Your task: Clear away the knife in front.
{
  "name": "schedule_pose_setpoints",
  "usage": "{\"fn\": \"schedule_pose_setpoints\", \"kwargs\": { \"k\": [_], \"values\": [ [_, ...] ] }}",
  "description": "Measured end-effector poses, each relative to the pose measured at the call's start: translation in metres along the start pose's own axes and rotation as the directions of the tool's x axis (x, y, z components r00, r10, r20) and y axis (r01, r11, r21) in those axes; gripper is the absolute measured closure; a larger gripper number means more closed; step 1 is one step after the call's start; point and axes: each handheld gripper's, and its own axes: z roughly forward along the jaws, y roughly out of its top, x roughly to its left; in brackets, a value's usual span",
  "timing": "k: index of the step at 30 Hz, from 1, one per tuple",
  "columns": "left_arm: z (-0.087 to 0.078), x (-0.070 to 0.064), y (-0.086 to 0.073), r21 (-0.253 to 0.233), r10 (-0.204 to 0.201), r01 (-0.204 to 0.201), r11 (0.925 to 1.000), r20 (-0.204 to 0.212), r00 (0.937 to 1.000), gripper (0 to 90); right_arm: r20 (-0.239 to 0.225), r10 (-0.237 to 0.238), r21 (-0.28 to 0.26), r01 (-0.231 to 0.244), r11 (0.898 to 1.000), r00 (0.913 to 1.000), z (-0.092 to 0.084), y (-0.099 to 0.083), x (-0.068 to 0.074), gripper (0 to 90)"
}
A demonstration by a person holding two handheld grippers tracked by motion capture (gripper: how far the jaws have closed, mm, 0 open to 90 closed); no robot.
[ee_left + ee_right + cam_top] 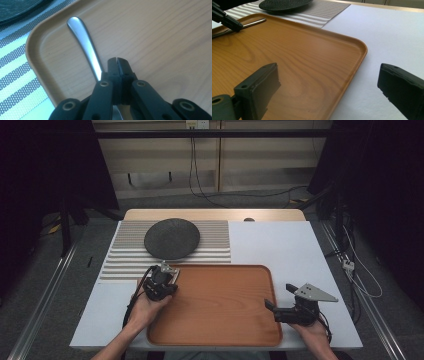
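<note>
One tray (220,320). One plate (172,238). One striped mat (215,237). One piece of metal cutlery (85,45), working end hidden. Two grippers: left (167,272), right (280,297). One table (280,245).

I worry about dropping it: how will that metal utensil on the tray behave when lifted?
The utensil looks like polished steel, so probably stiff but slippery. Its slim handle lies flat on the wooden tray, so it may pivot in the shut left gripper.
</note>
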Motion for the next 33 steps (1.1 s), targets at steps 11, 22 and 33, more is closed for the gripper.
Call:
{"fn": "schedule_pose_setpoints", "kwargs": {
  "k": [11, 22, 33],
  "values": [
    [0.000, 0.004, 0.000, 0.004, -0.004, 0.004, 1.0000, -0.017, 0.9999, 90.0, -0.003, -0.001, 0.000, 0.001, 1.000, 1.0000, 0.000, 0.000, 0.000, 3.4],
    [-0.004, 0.008, -0.006, 0.005, -0.016, 0.016, 0.9999, -0.034, 0.9993, 90.0, -0.003, -0.002, 0.001, 0.002, 1.000, 1.0000, 0.001, 0.000, 0.001, 3.5],
    [-0.006, 0.010, -0.008, 0.014, -0.010, 0.010, 0.9998, -0.034, 0.9994, 90.0, -0.001, -0.002, 0.002, 0.002, 1.000, 1.0000, 0.001, 0.000, 0.001, 3.4]
  ]
}}
